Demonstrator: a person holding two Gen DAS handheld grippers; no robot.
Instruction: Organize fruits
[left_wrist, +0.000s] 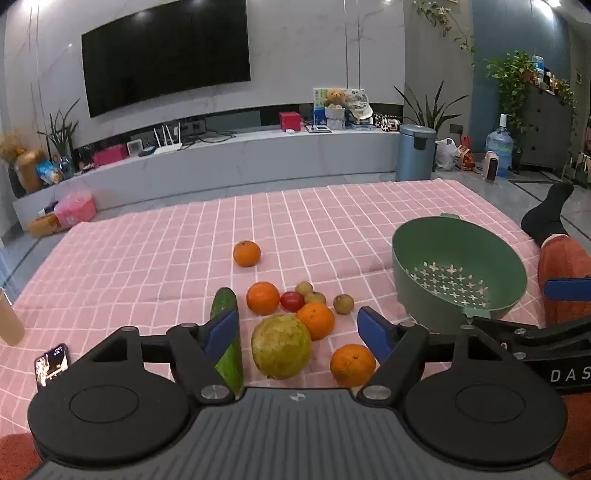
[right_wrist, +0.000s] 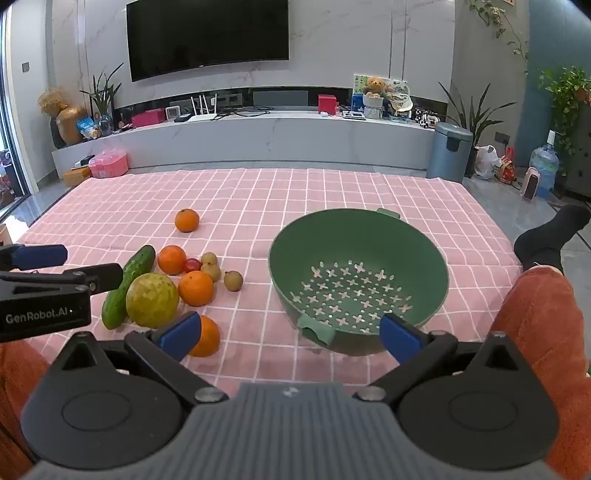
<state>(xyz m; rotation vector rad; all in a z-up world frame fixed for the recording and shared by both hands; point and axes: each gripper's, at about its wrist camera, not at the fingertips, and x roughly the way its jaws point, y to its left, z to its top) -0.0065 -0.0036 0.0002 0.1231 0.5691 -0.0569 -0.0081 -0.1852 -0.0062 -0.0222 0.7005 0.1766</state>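
Fruit lies clustered on the pink checked cloth (left_wrist: 147, 258): a large yellow-green round fruit (left_wrist: 281, 346), several oranges (left_wrist: 263, 297), a cucumber (left_wrist: 226, 339), a small red tomato (left_wrist: 292, 301) and three small brown fruits (left_wrist: 343, 304). One orange (left_wrist: 246, 253) sits apart, farther back. My left gripper (left_wrist: 297, 332) hovers open over the cluster, holding nothing. An empty green colander bowl (right_wrist: 354, 240) stands to the right. My right gripper (right_wrist: 290, 334) is open in front of the bowl's near rim, with the nearest orange (right_wrist: 208, 338) beside its left finger.
A phone (left_wrist: 51, 363) lies at the cloth's near left, beside a tan cup (left_wrist: 9, 321). A person's orange-clad leg (right_wrist: 532, 317) and black sock (right_wrist: 546, 236) rest at the cloth's right edge. A TV bench, bin and plants stand beyond the cloth.
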